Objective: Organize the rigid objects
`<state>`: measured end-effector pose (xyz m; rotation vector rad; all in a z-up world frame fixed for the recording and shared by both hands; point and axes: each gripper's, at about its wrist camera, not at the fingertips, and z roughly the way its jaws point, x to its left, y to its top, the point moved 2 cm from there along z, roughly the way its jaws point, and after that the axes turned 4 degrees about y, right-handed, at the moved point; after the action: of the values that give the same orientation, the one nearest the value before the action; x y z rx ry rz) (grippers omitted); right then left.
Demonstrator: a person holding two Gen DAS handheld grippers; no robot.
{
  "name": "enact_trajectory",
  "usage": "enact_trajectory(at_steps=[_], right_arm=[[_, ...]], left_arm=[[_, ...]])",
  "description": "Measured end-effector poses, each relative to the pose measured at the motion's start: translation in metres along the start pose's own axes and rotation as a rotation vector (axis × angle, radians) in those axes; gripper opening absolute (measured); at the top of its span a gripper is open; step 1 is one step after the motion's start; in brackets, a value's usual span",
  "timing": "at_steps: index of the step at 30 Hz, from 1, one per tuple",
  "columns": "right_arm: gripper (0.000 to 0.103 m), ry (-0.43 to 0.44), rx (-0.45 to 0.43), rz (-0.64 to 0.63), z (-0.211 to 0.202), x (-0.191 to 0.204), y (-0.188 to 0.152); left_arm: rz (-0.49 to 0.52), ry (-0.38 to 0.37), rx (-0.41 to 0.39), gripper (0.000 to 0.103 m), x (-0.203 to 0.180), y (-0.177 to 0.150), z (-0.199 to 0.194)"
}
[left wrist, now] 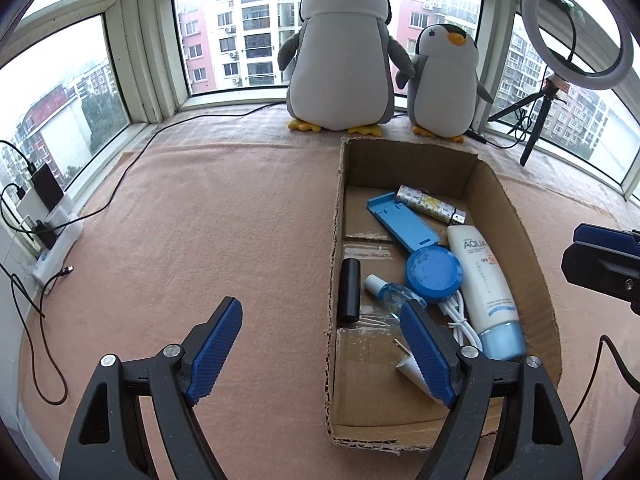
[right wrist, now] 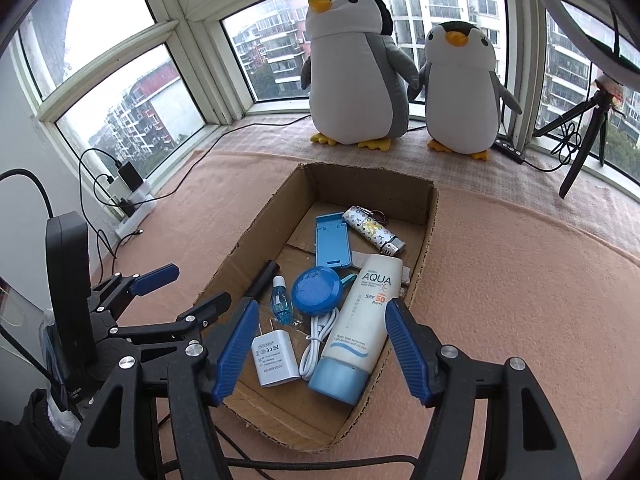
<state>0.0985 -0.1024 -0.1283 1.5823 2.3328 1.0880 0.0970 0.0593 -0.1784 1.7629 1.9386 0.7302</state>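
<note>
Pink blanket [left wrist: 224, 216] covers a bay-window ledge, with apartment blocks outside the glass. At the far left a white power strip [left wrist: 56, 240] with chargers plugged in sits against the window frame, its black cables trailing over the fabric. Moving right, the left gripper [left wrist: 320, 344] hovers over the near-left wall of the cardboard box [left wrist: 508, 208], its blue jaws spread wide and holding nothing. Inside the box lie, roughly left to right, a black cylinder [left wrist: 350, 290], a small blue bottle [left wrist: 390, 292], a white charger plug [right wrist: 276, 358] with its coiled white cable [right wrist: 316, 344], a round blue case [left wrist: 432, 274], a blue phone stand [left wrist: 402, 222], a patterned lighter [left wrist: 430, 202] and an AQUA sunscreen tube [left wrist: 486, 292]. The right gripper [right wrist: 316, 350] hangs above the near end of the box, jaws likewise spread and empty. Behind the box stand a large plush penguin [left wrist: 340, 52] and a small plush penguin [left wrist: 444, 84], and farther right a ring light [left wrist: 580, 24] on a tripod.

Judging by the bare blanket around the box, the gathering looks finished or nearly so: every loose rigid item visible is already inside, and I see nothing left to collect.
</note>
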Motion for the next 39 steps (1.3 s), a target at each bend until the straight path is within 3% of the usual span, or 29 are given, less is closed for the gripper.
enact_trajectory(at_steps=[20,22,39], right_arm=[[0.078,-0.205,-0.207,0.141,-0.093,-0.019,-0.023],[0.081,-0.223,-0.226,0.151,-0.100,-0.019,-0.026],[0.083,-0.223,-0.226,0.152,-0.103,-0.014,-0.033]], left_arm=[[0.050,-0.070,-0.161,0.087,-0.033,0.021,-0.097],[0.053,-0.070,-0.175,0.092,-0.036,0.022,-0.103],[0.064,-0.073,-0.179,0.096,-0.042,0.022,-0.115]])
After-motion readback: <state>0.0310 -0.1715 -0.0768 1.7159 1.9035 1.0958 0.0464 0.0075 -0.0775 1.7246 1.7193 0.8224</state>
